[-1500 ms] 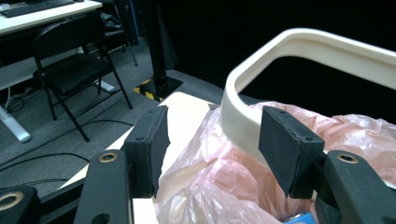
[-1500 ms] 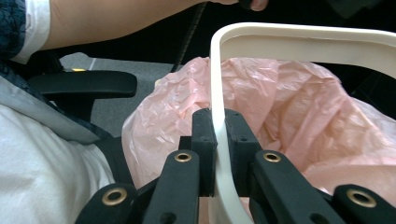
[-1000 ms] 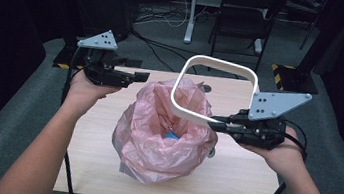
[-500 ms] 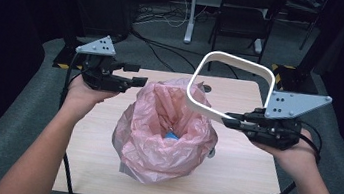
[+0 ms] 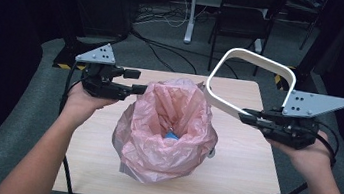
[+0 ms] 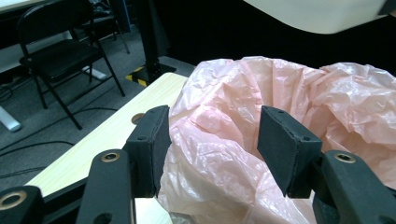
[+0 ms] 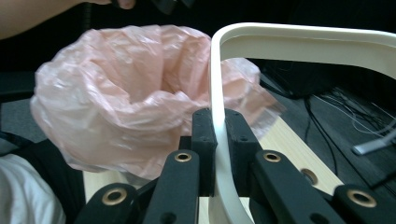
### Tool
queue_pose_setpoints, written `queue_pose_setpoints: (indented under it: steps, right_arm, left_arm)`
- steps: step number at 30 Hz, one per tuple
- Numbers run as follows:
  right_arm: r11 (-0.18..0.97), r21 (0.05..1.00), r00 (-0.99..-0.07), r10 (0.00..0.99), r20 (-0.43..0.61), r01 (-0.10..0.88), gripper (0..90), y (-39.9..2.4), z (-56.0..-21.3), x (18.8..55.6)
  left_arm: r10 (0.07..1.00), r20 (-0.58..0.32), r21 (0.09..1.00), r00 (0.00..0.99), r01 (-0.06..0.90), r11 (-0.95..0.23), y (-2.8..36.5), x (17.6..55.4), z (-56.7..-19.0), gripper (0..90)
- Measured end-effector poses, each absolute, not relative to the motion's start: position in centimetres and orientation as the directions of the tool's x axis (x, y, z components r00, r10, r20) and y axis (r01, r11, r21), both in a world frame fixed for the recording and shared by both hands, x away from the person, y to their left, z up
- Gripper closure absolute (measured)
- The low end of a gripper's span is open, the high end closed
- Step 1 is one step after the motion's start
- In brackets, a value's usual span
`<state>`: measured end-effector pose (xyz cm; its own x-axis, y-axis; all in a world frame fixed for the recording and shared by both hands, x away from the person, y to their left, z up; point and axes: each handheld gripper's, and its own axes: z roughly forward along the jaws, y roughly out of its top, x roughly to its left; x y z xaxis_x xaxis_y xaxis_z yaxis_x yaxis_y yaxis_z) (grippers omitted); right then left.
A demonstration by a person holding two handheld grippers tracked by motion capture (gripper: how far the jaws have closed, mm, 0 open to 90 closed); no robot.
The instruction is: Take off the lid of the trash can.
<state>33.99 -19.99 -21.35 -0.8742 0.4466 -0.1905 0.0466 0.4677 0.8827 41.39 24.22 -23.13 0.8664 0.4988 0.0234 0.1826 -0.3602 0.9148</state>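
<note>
Your right gripper has its fingers clamped on the white ring, held up at 2 o'clock off the pink bag mid-worktop, likely to free the rim, while your left gripper waits fingers apart at the bag's 10 o'clock edge.

Bag: on the surface, between your left gripper and right gripper. Ring: rises above your right gripper, beside the bag's rim.
</note>
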Motion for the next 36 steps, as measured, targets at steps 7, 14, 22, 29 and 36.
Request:
queue_pose_setpoints:
  steps: [7,14,22,29,36]
  right_arm:
    - [0.474,0.878,-0.852,0.485,-0.199,0.065,83.7,-20.6,-22.2,34.5]
    - [0.472,0.876,-0.84,0.512,-0.182,0.098,83.7,-20.9,-24.0,35.4]
    - [0.447,0.883,-0.822,0.551,-0.144,0.145,83.7,-21.8,-26.2,36.4]
    - [0.433,0.887,-0.808,0.573,-0.136,0.158,83.7,-22.2,-27.9,36.5]
    - [0.41,0.897,-0.802,0.586,-0.119,0.166,83.6,-22.3,-29.4,36.4]
  left_arm:
    - [0.487,0.016,0.916,0.873,0.182,-0.358,24.3,40.9,-23.9,43.7]
    - [0.483,0.015,0.915,0.876,0.182,-0.359,24.5,40.3,-24.6,43.7]
    - [0.472,0.027,0.915,0.881,0.168,-0.367,24.5,39.3,-25.5,43.6]
    - [0.461,0.029,0.919,0.887,0.158,-0.362,24.5,38.5,-26.1,43.5]
    - [0.458,0.044,0.92,0.888,0.143,-0.365,24.7,38.0,-26.2,43.2]
